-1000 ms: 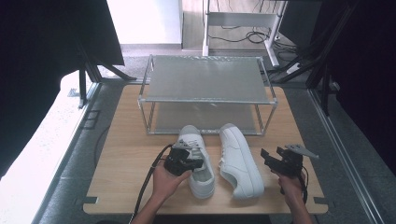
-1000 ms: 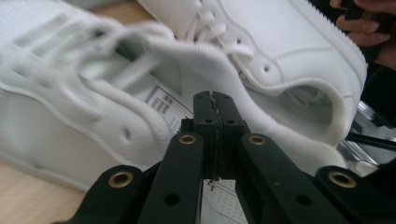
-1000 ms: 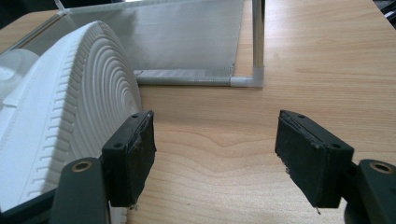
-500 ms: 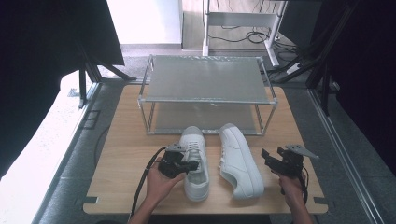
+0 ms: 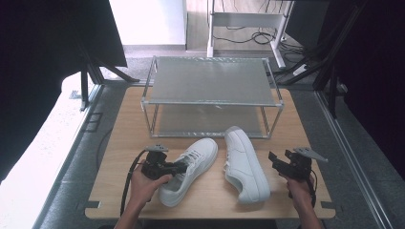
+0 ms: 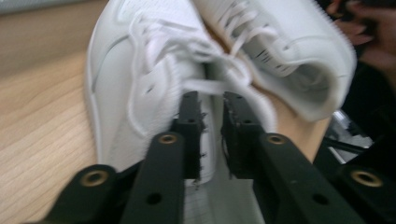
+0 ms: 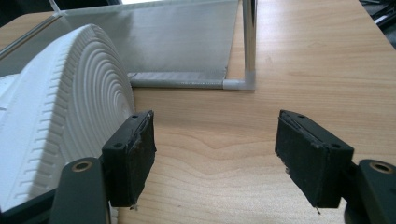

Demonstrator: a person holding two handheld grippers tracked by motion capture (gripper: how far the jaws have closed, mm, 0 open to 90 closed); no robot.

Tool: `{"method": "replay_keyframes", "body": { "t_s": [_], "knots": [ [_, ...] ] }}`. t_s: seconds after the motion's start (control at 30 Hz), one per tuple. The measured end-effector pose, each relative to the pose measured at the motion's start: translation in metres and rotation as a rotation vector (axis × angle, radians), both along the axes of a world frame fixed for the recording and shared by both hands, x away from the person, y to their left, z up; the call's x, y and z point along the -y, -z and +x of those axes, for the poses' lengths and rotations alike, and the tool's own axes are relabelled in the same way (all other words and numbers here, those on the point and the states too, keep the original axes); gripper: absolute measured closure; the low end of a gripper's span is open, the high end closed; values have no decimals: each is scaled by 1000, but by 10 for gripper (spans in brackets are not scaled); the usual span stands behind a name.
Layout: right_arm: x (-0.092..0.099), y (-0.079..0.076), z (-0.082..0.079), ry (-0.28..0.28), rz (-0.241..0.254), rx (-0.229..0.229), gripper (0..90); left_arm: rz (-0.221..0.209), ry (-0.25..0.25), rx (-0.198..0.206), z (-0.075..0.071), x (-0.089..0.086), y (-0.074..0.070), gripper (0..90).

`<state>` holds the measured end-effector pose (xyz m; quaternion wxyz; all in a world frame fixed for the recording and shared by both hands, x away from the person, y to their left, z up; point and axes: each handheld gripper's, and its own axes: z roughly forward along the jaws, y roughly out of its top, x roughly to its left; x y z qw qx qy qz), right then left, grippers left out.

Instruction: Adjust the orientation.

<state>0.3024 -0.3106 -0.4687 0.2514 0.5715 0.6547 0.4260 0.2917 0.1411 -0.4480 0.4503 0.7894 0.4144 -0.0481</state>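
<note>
Table (image 5: 119,143): a light wooden top is seen, with everything below set on it
Left hand (image 5: 143,186): it is wrapped around the left gripper at the near left of the table, with a black cable looped beside it
Left gripper (image 5: 183,167): its jaws are pointed toward the left shoe; in the left gripper view (image 6: 212,133) they are drawn close together with a strip of the shoe's white upper pinched between them, just below the laces
Left shoe (image 5: 188,169): a white laced sneaker is laid sole-down and angled, toe toward the rack, heel toward the near edge
Rack (image 5: 210,86): a two-level metal frame with grey mesh shelves is placed at the middle and far side of the table; both shelves are seen bare
Right shoe (image 5: 244,164): a white sneaker is set just right of the left shoe, tipped on its side, toe near the rack's front; its ribbed sole (image 7: 70,107) is seen in the right gripper view
Right gripper (image 5: 277,162): it is held by the right hand (image 5: 301,191) just right of the right shoe; its jaws are spread wide (image 7: 215,158) with nothing between them, bare wood seen in the gap
</note>
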Motion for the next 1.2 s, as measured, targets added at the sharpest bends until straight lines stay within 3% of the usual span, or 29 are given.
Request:
{"method": "replay_keyframes", "body": {
  "t_s": [0.03,0.07,0.1,0.13,0.17,0.2,0.27,0.33,0.47,0.5,0.53,0.57,0.6,0.7,0.77,0.87,0.97,1.07,1.2],
  "knots": [
    [-1,-1,-1,-3,-2,7,290,-19,2,24,-2,-2,-6,698],
    [-1,-2,-1,-3,0,9,290,-19,2,24,-2,-2,-6,680],
    [-1,-3,-1,-3,-2,13,291,-69,8,43,-3,-6,-12,639],
    [-1,-3,-1,-6,-5,15,292,-108,-24,55,-3,-10,-15,572],
    [-1,-3,-1,-7,-4,16,293,-108,-24,55,-3,-10,-15,528],
    [-1,-3,-1,-7,-4,16,293,-138,-47,63,-4,-12,-18,528],
    [-1,-3,-1,-8,-8,15,293,-246,-121,93,-6,-22,-21,464],
    [-2,-3,-1,-7,-6,11,293,-301,-174,97,-5,-32,-21,393],
    [-3,-2,-1,-7,-9,12,293,-280,-189,92,-4,-39,-19,409],
    [-3,-2,-1,-10,-12,8,293,-259,-179,101,-4,-41,-18,409],
    [-4,-1,-1,-13,-16,5,293,-204,-186,113,-4,-41,-19,427],
    [-4,-1,-1,-15,-16,4,293,-204,-186,113,-4,-41,-19,421],
    [-4,-1,0,-13,-16,5,293,-159,-203,128,-5,-41,-20,417],
    [-5,-1,0,-13,-16,6,293,-131,-220,140,-5,-44,-20,401],
    [-5,-1,-1,-20,-13,12,294,-75,-254,171,-6,-47,-22,393],
    [-5,-4,-2,-45,-8,17,313,-41,-283,190,-7,-49,-24,386],
    [-14,-15,-6,-107,-39,56,321,-28,-303,198,-6,-51,-24,374],
    [-16,-17,-8,-117,-49,64,341,-19,-311,193,-6,-52,-23,360],
    [-23,-26,-13,-175,-55,76,432,-35,-325,200,-6,-54,-25,348]
  ]
}}
